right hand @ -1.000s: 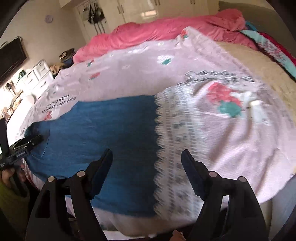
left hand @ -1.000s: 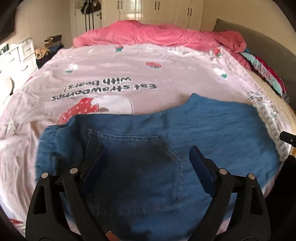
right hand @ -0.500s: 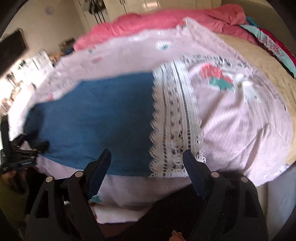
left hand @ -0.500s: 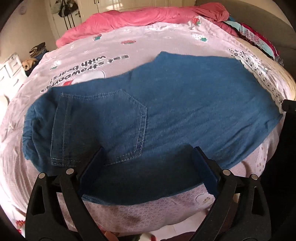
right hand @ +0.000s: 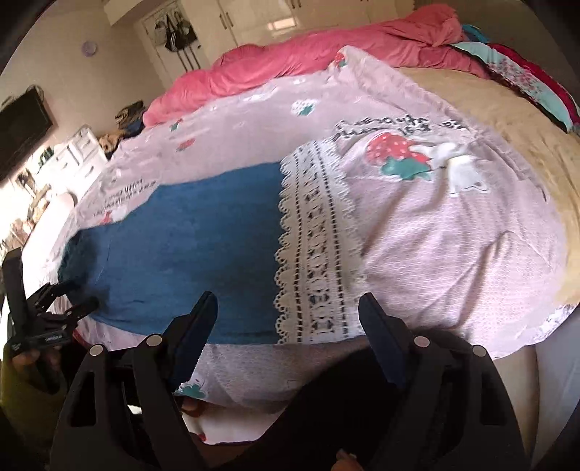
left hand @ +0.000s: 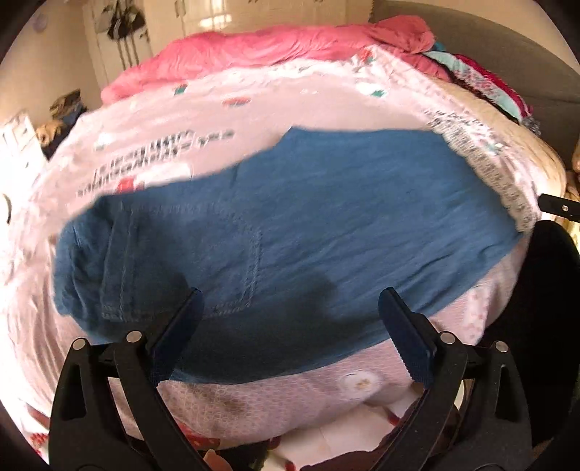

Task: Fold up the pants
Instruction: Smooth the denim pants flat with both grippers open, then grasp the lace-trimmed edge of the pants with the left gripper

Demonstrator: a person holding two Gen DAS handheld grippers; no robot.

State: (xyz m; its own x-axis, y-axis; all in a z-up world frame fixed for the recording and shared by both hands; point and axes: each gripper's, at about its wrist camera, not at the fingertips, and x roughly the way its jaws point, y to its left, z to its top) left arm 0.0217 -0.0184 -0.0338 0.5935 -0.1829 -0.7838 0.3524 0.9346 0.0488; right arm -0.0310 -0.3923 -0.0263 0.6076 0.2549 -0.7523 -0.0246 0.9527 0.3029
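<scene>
A: Where are the pants (left hand: pixel 290 232) lying?
B: Along the bed's (right hand: pixel 471 253) near edge, flat, and both the left gripper (left hand: pixel 290 319) and the right gripper (right hand: pixel 286 326) are hanging wide apart, empty.
A: Handling?
B: Soft, limp denim; I'd be pinching the waistband end and the hem.

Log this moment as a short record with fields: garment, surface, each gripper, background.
garment: blue denim pants, lying flat, back pocket facing up
surface: pink strawberry-print bedspread; its lace-trimmed edge overlaps one end of the pants
left gripper: jaws just opening, wide apart, nothing between the pads, above the near edge of the pants
right gripper: open, empty, above the lace trim
background: rumpled pink duvet at the far side of the bed; white wardrobe doors beyond
</scene>
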